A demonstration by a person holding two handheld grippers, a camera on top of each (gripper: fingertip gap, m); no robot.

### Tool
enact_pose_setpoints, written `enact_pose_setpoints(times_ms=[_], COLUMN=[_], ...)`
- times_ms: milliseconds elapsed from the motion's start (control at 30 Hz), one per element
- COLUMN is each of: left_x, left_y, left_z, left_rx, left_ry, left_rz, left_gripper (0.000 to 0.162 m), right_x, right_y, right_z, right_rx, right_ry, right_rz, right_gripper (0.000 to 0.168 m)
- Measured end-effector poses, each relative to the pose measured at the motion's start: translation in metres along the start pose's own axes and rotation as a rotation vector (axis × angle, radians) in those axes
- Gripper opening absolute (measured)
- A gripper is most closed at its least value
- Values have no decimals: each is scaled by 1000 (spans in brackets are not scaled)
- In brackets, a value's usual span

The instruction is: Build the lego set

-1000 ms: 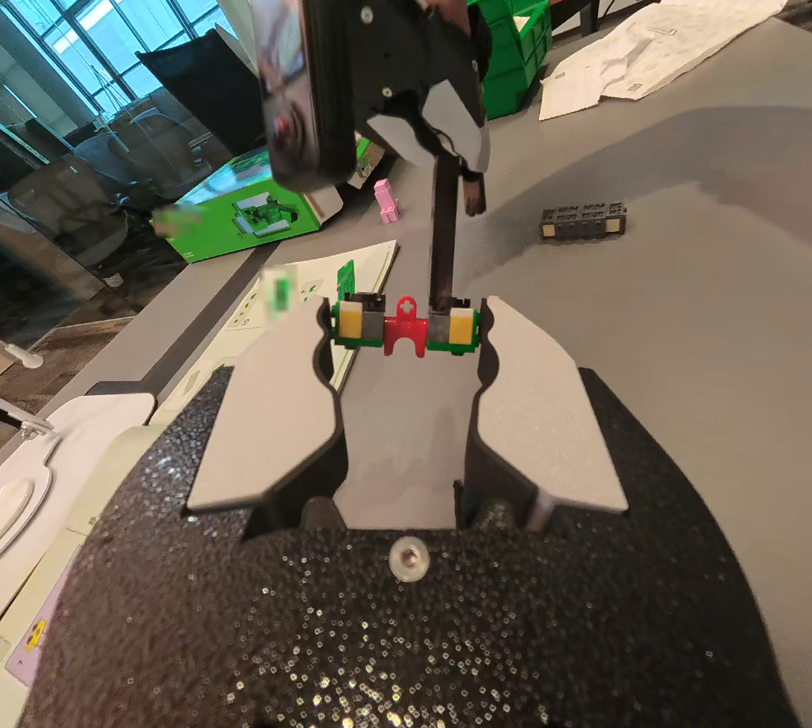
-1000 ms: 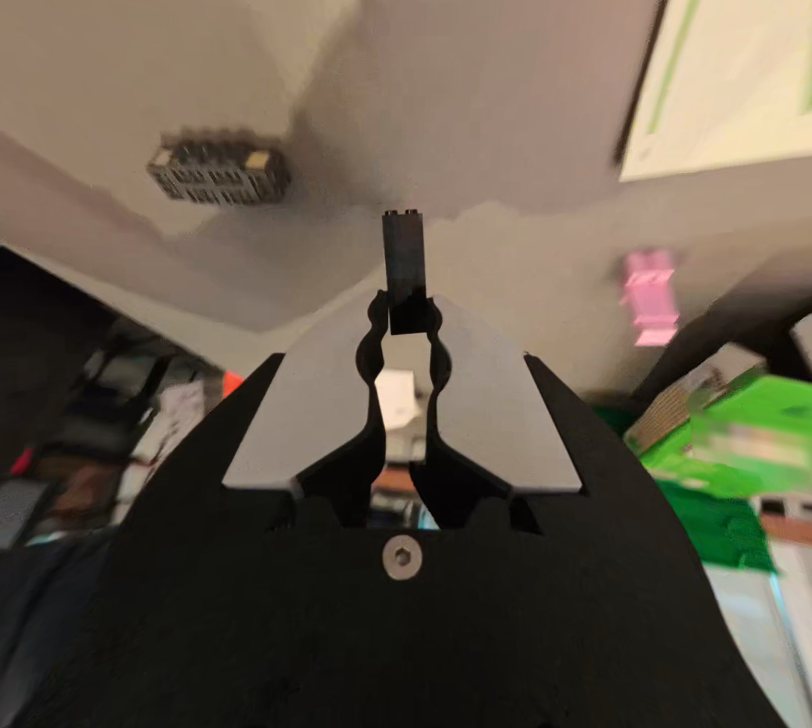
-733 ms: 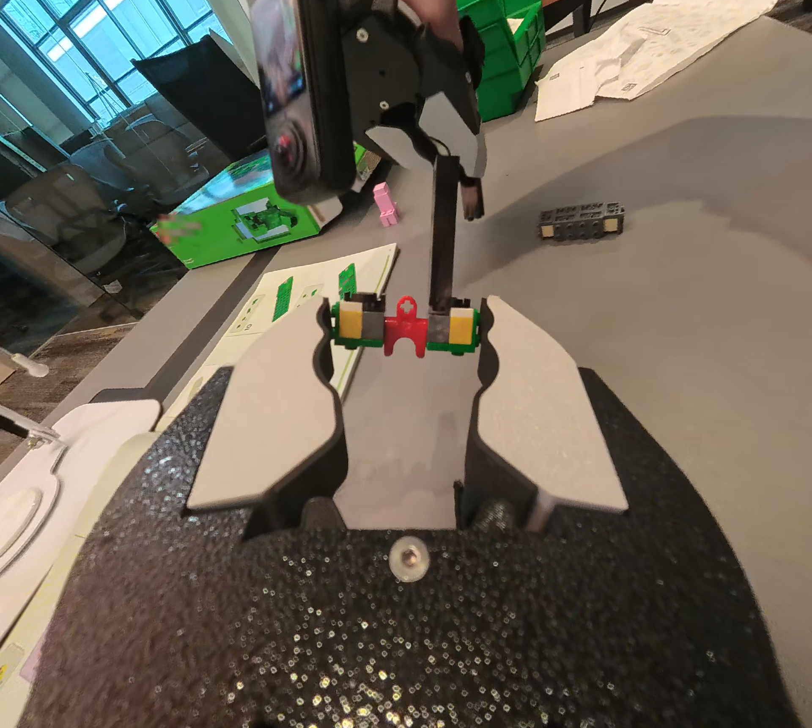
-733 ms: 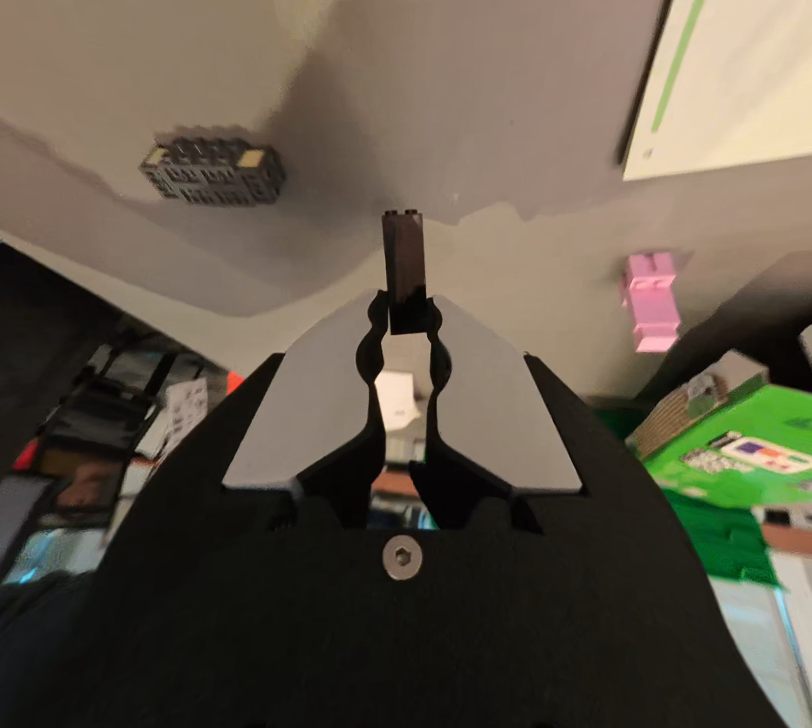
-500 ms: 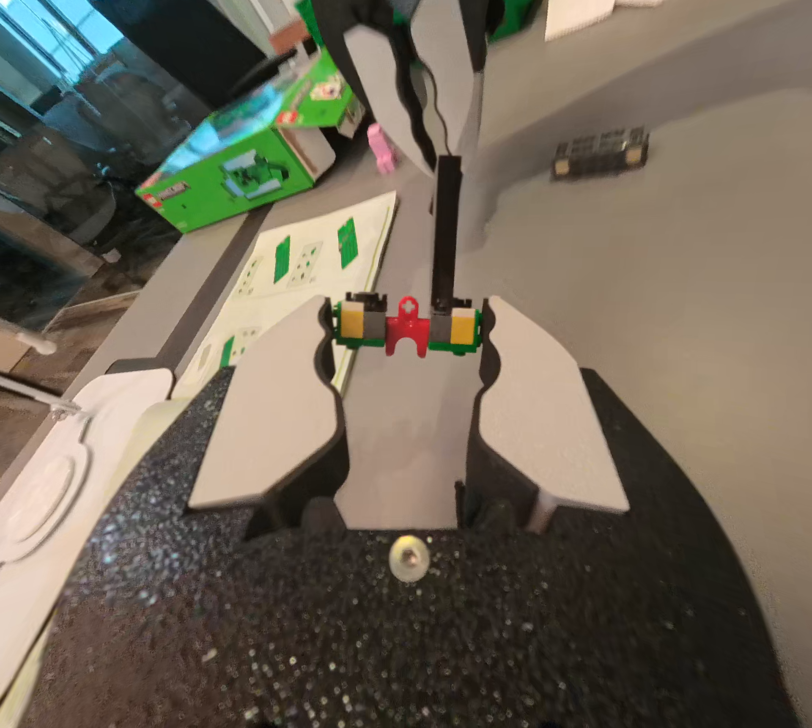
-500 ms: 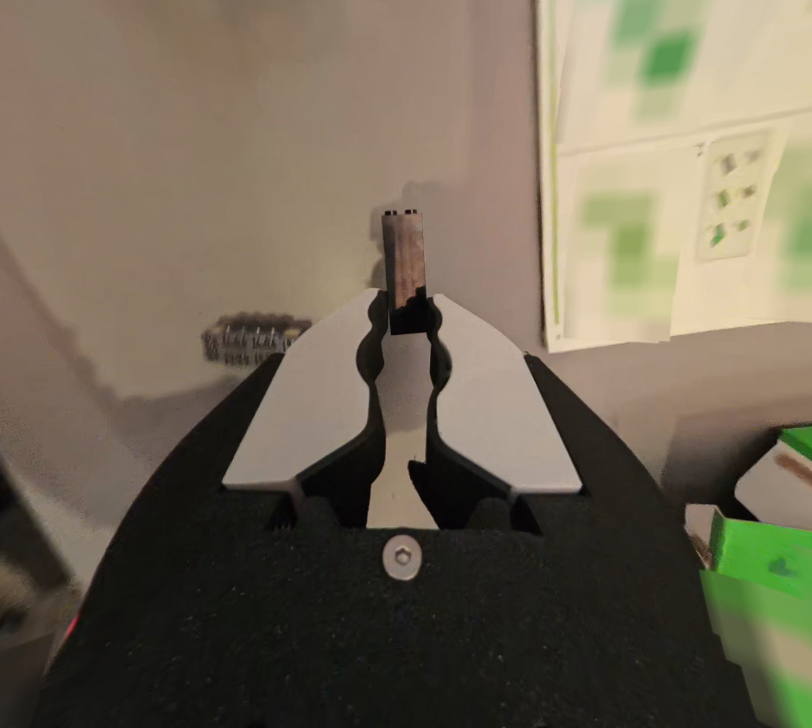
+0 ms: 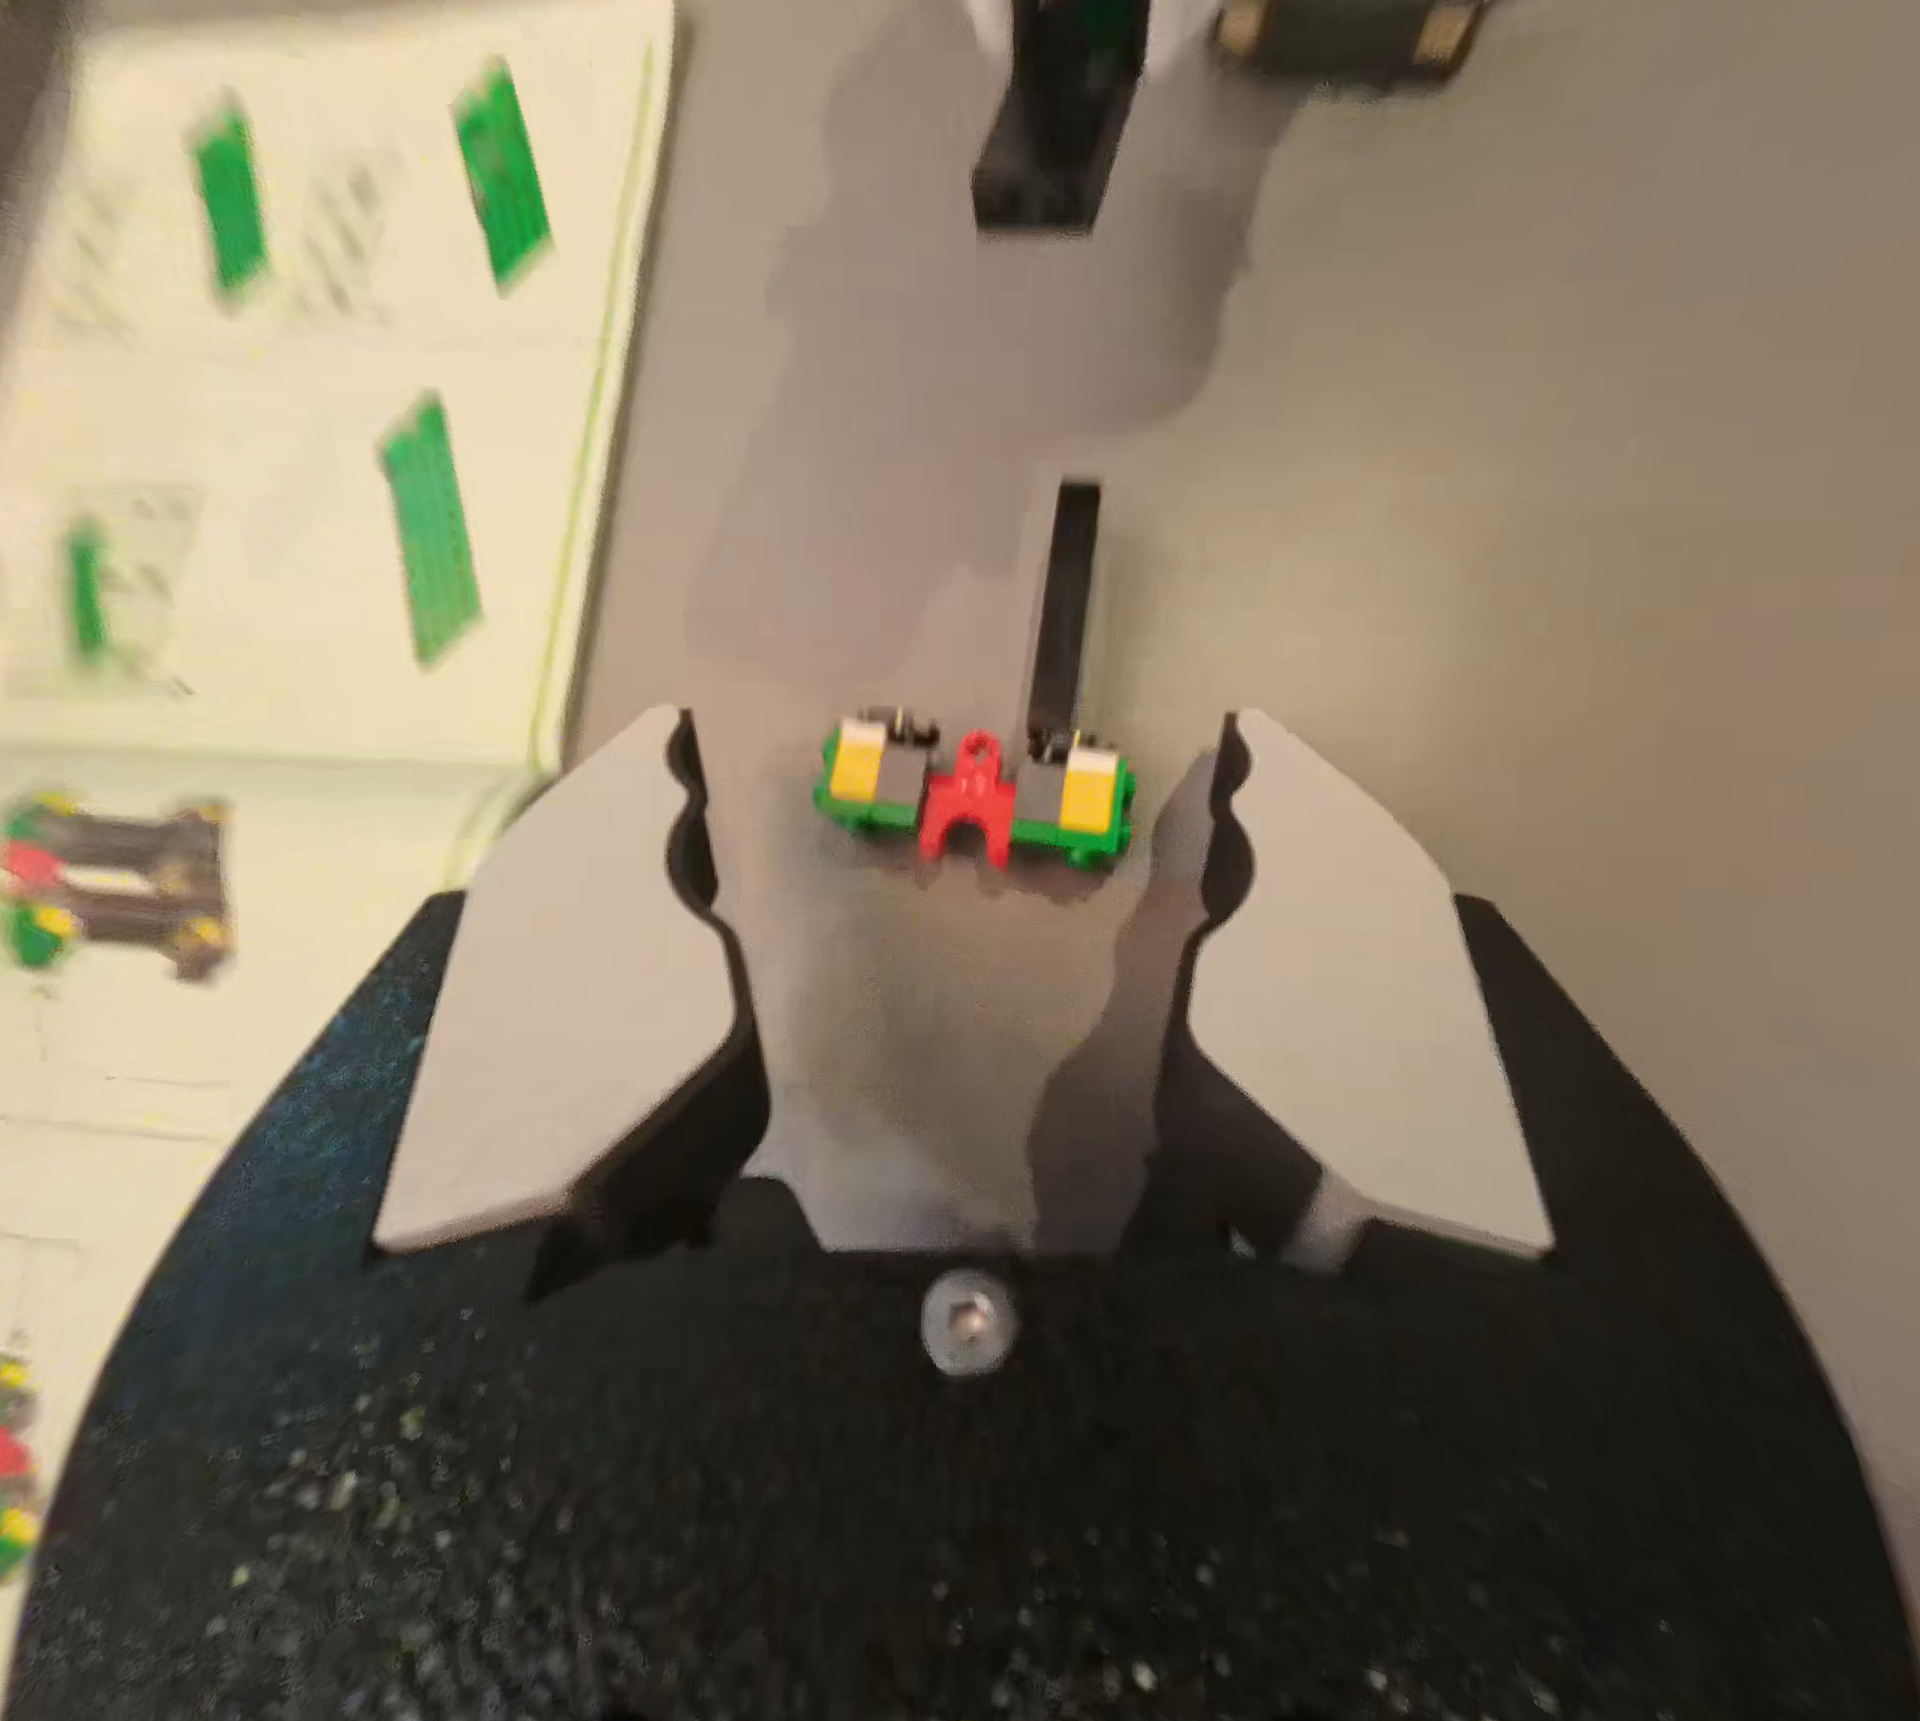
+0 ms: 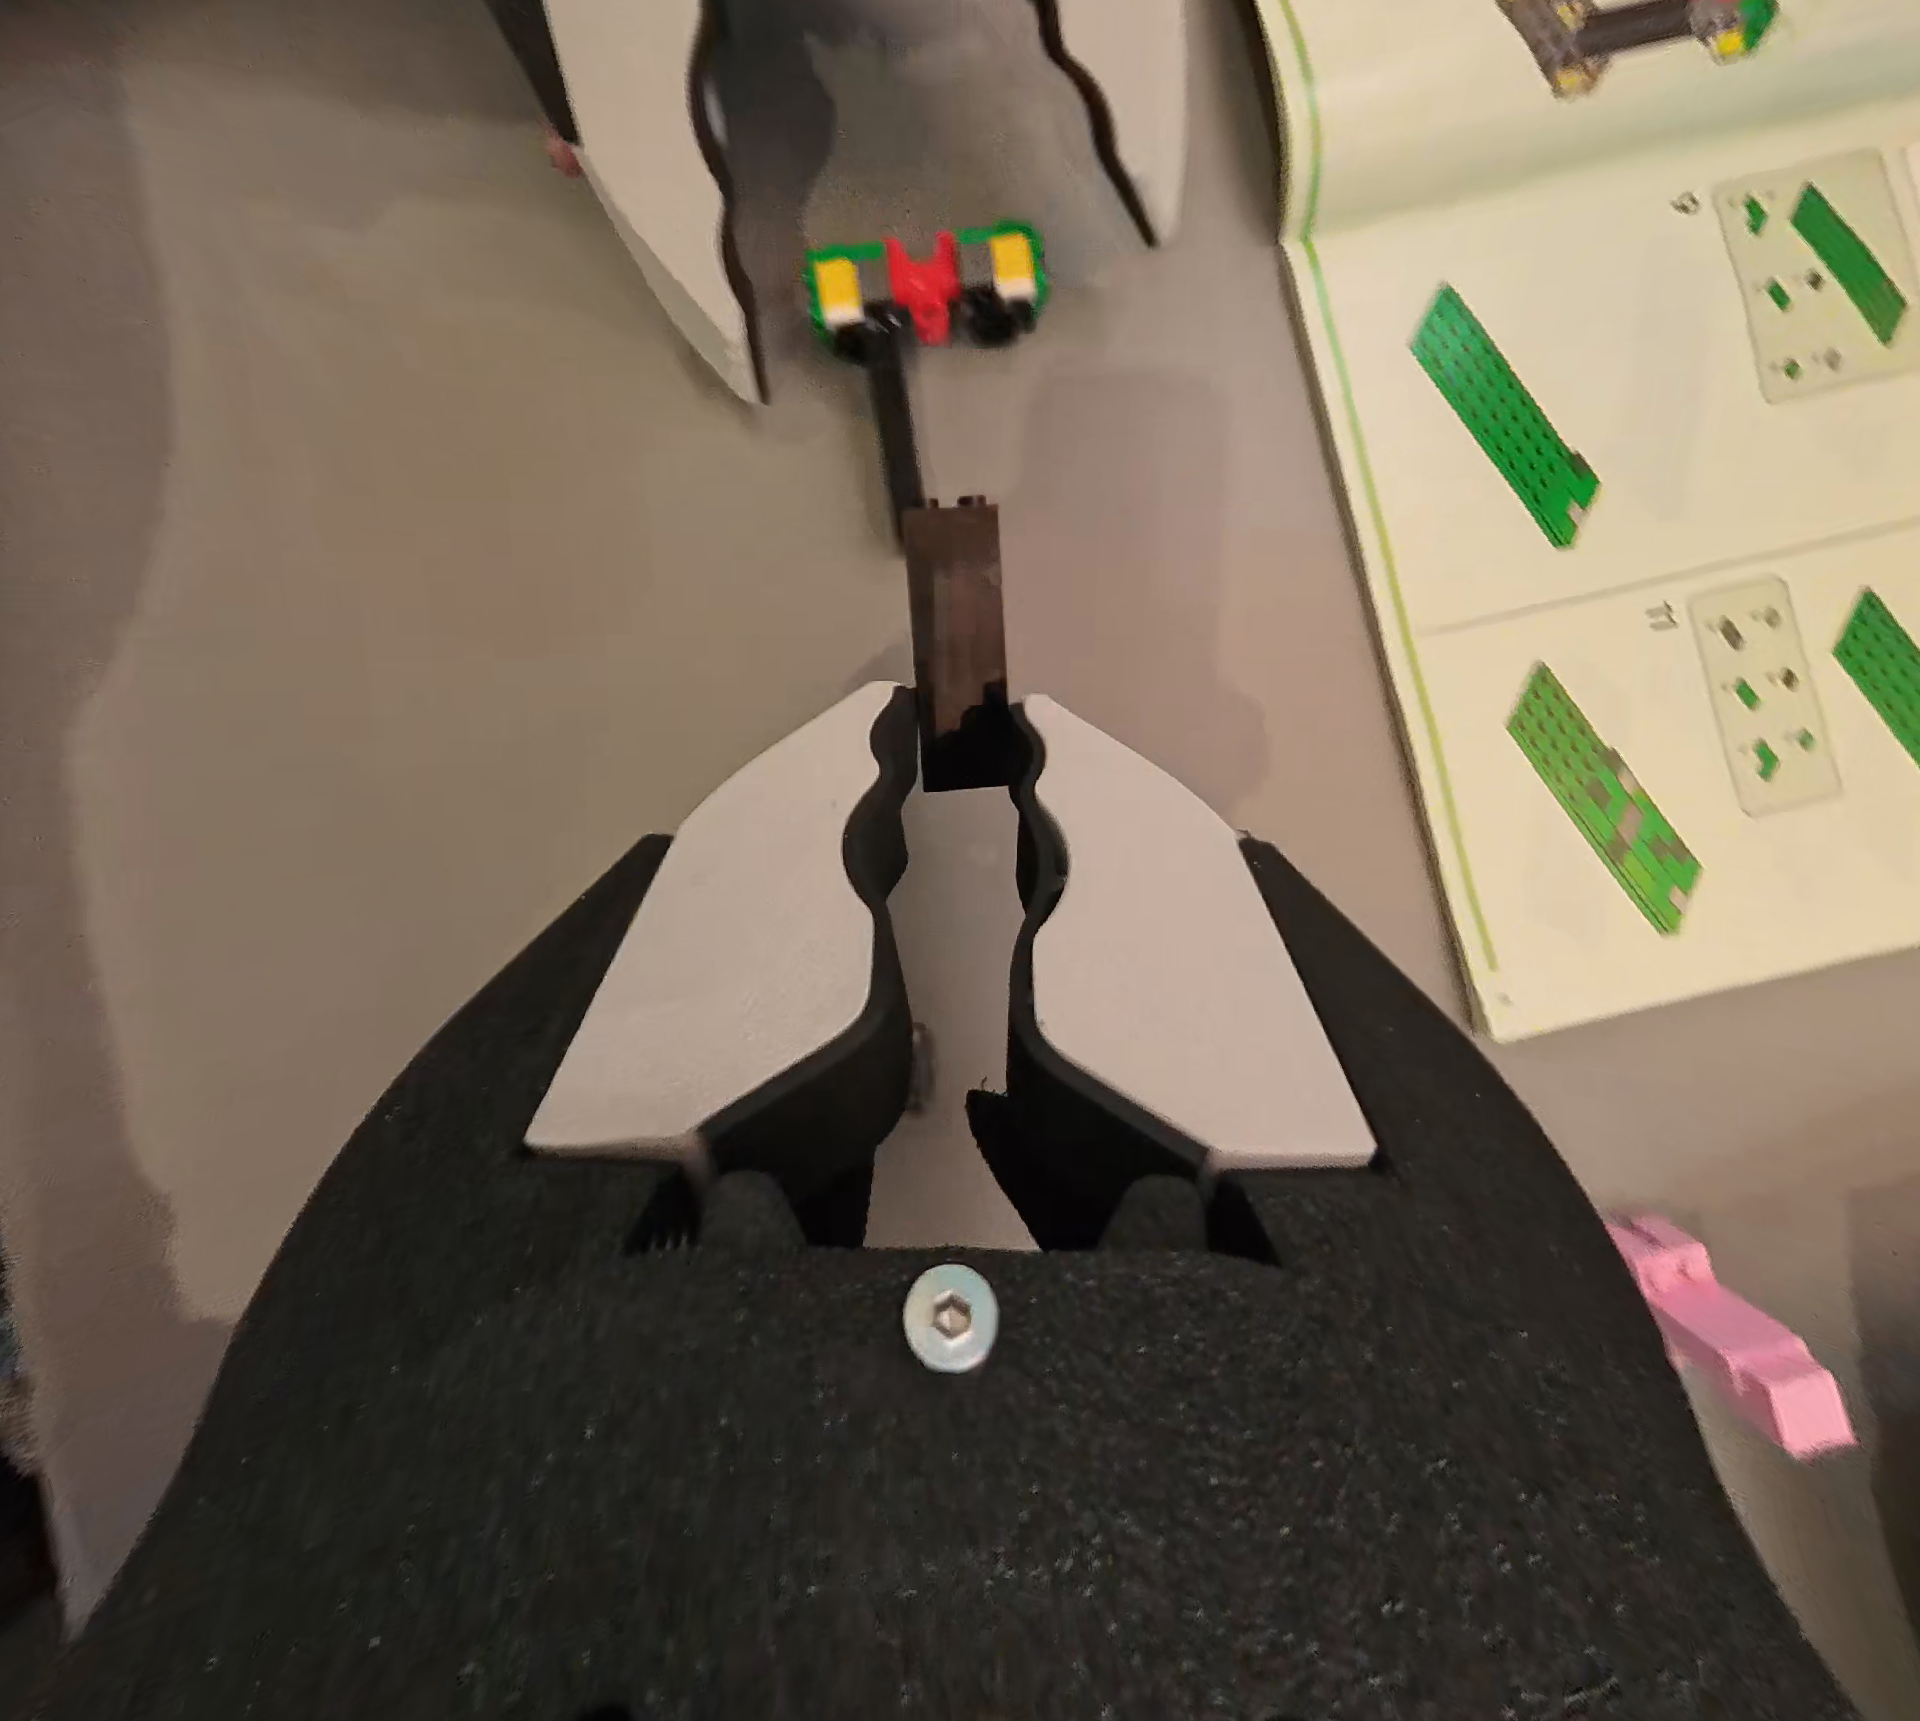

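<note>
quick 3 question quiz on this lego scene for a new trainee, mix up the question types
1. True or false: the left gripper has its jaws open, clear of the green-and-red assembly.
2. What does the right gripper hold? A) a blue wheel B) a loose black brick C) a screwdriver
3. Fill in: ___ black column is attached to the assembly.

Key: 1 true; 2 B; 3 one.

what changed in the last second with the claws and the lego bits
The left claw let go of the green, yellow and red assembly, which now sits between its open fingers on the grey table. Both views tipped down toward the table. The right claw stays shut on the black column brick; one black column remains on the assembly.
</note>
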State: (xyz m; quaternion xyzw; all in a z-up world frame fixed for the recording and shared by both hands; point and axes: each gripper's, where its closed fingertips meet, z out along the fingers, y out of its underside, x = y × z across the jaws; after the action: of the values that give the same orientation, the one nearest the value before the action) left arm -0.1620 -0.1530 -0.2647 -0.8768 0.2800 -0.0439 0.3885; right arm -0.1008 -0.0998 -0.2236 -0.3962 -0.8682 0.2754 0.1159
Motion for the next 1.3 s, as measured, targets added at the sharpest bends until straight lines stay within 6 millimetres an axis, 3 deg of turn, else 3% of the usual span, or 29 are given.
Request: enact_pose_setpoints(times_ms=[133, 200, 400, 467, 533, 567, 667, 733, 833, 1033, 1100, 1200, 1300], left_x=[16, 28, 42, 35, 30, 32, 35, 36, 44, 49, 49, 47, 47], left_y=[-59, -78, -91, -91, -93, -98, -111, -113, -114, -119, -113, -111, -109], left_z=[-23, -29, -27, -26, -29, -33, -50, -53, -44, -37, -35, -38, -38], left_rx=[280, 338, 338, 324, 364, 432, 621, 657, 628, 623, 582, 604, 595], left_ry=[-144, -192, -291, -341, -299, -242, -55, 18, 82, 94, 100, 64, 24], left_rz=[330, 460, 675, 635, 465, 359, 99, 31, 23, -12, -35, -1, 48], left_gripper=[65, 51, 9, 7, 7, 7, 7, 8, 8, 10, 25, 9, 8], right_x=[-24, -33, -45, -37, -35, -36, -35, -36, -36, -46, -46, -48, -48], right_y=[-18, -26, -36, -40, -47, -49, -49, -50, -55, -48, -48, -49, -49], right_z=[-3, -7, -13, -16, -25, -30, -36, -36, -41, -43, -45, -50, -49], right_rx=[43, 69, 102, 151, 261, 310, 383, 390, 441, 507, 540, 587, 593], right_ry=[-170, -249, -329, -273, -213, -166, 67, 194, 252, 97, 108, 102, 93], right_rz=[59, 91, 94, 97, 29, -32, -258, -371, -423, -405, -414, -416, -400], right_gripper=[16, 16, 16, 18, 48, 52, 44, 35, 24, 8, 8, 8, 9])
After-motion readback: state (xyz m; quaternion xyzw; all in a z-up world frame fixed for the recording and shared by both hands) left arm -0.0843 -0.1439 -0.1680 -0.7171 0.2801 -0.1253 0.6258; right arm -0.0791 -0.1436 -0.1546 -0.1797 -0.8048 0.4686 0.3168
